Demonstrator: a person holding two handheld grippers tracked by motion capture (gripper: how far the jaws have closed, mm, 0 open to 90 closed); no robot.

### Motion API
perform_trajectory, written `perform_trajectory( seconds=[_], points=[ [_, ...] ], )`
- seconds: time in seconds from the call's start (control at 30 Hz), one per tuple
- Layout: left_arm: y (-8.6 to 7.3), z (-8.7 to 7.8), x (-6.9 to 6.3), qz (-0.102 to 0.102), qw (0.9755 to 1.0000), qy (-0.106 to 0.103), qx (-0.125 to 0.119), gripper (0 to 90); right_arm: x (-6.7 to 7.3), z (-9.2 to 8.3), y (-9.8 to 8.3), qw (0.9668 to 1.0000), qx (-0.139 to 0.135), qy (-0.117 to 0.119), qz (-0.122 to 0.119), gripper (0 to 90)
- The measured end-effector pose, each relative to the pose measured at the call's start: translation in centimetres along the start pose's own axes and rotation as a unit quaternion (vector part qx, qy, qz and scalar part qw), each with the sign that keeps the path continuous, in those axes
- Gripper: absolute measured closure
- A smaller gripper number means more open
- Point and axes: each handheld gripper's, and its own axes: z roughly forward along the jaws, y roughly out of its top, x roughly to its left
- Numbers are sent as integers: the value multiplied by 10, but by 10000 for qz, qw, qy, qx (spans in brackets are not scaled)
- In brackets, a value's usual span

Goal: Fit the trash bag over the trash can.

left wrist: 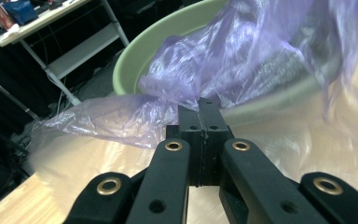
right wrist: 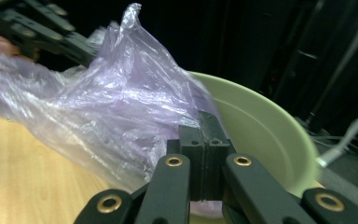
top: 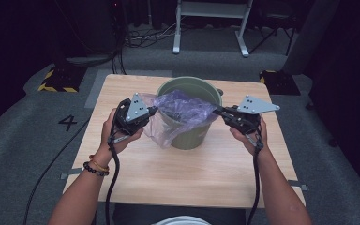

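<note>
Nearest the camera, two forearms reach in over the wooden table point(top: 187, 173). Left gripper point(top: 153, 111): jaws pressed together, pinching the edge of a thin purple plastic bag point(top: 180, 110); in the left gripper view the film bunches right at the jaw tips and spreads away beyond them. Right gripper point(top: 217, 111): jaws likewise closed, and the right gripper view shows film caught between them at the bag's opposite edge. Between the two grippers the bag hangs stretched over the mouth of a pale green bucket point(top: 190, 136), part drooping inside, part spilling down the outer wall on the left gripper's side. The far rim beyond both grippers looks bare. Judgement: this looks like lining the bucket; the bag is opened and over the mouth, but its edge is not yet folded around the rim, and seating it all round remains.
</note>
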Motion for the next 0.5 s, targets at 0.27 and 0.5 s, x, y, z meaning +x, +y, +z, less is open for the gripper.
perform_trajectory(
  seconds=[0.27,0.5],
  points=[
    [-13,-3,0,-102,9999,-31,-129,797,-27,-20,-28,9982,75,-378,458,900],
    [-17,-8,-11,58,9995,-242,-188,769,-24,-24,-30,9972,82,-537,506,502]
  ],
)
